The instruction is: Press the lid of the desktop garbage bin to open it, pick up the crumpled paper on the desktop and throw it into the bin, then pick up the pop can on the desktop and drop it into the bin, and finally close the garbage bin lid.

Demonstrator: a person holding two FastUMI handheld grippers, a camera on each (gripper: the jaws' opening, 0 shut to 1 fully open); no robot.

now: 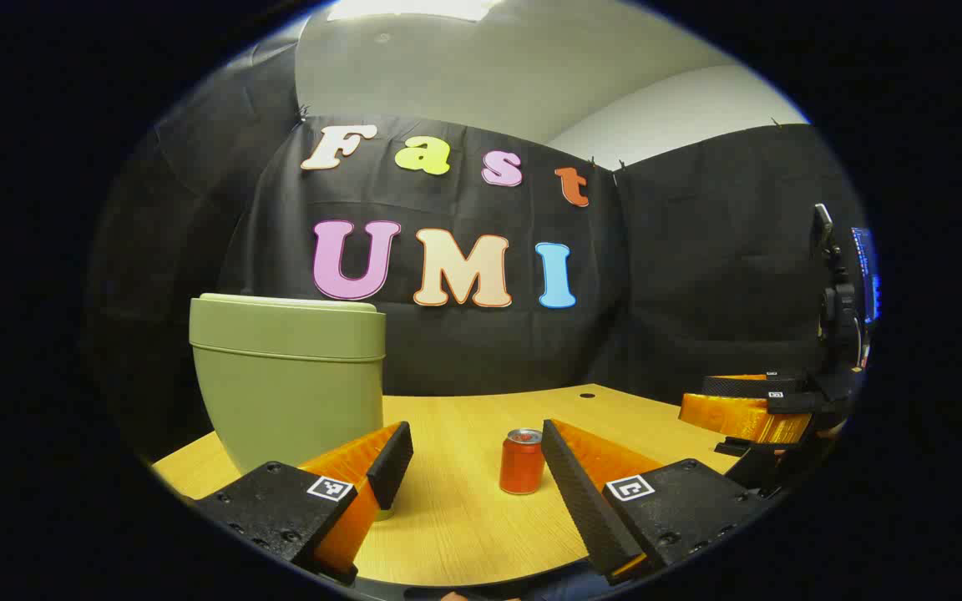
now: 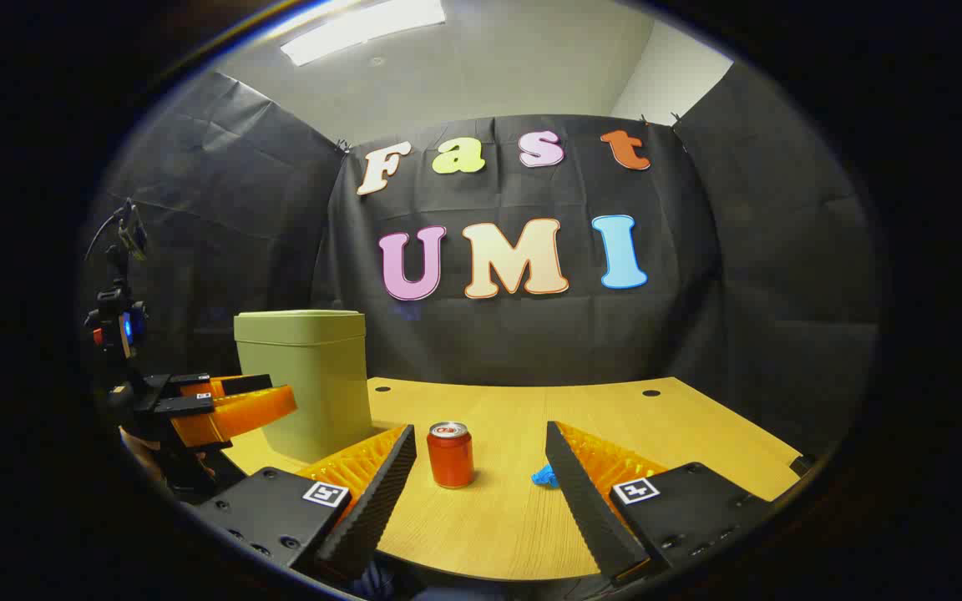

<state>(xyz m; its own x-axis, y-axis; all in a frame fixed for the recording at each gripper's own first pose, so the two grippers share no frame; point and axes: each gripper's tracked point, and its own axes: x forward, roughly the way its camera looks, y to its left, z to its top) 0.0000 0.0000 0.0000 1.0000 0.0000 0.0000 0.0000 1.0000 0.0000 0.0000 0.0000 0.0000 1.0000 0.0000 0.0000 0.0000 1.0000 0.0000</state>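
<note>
**Inspector A:** Bin status?

**Inspector B:** The green garbage bin (image 1: 289,376) stands upright on the wooden desktop (image 1: 464,517), far left, in front of the black cloth wall (image 1: 698,275). Its lid (image 1: 289,305) sits flat on top, closed. In the right gripper view the same bin (image 2: 306,380) is at the left of the desk.

**Inspector A:** The pop can?

**Inspector B:** The red pop can (image 1: 522,461) stands upright near the middle of the desktop, right of the bin and well apart from it. In the right gripper view the can (image 2: 450,454) is ahead, nearer the left finger, touching neither.

**Inspector A:** The paper?

**Inspector B:** A small blue crumpled paper (image 2: 544,477) lies on the desk right of the can, partly hidden behind the right finger.

**Inspector A:** Grippers?

**Inspector B:** The left gripper (image 1: 477,455) has its fingers spread wide, nothing between them but bare desk, the can beyond. The right gripper (image 2: 481,455) is likewise spread apart and empty. In the left gripper view it hangs at the far right edge (image 1: 744,409), above the desk.
</note>
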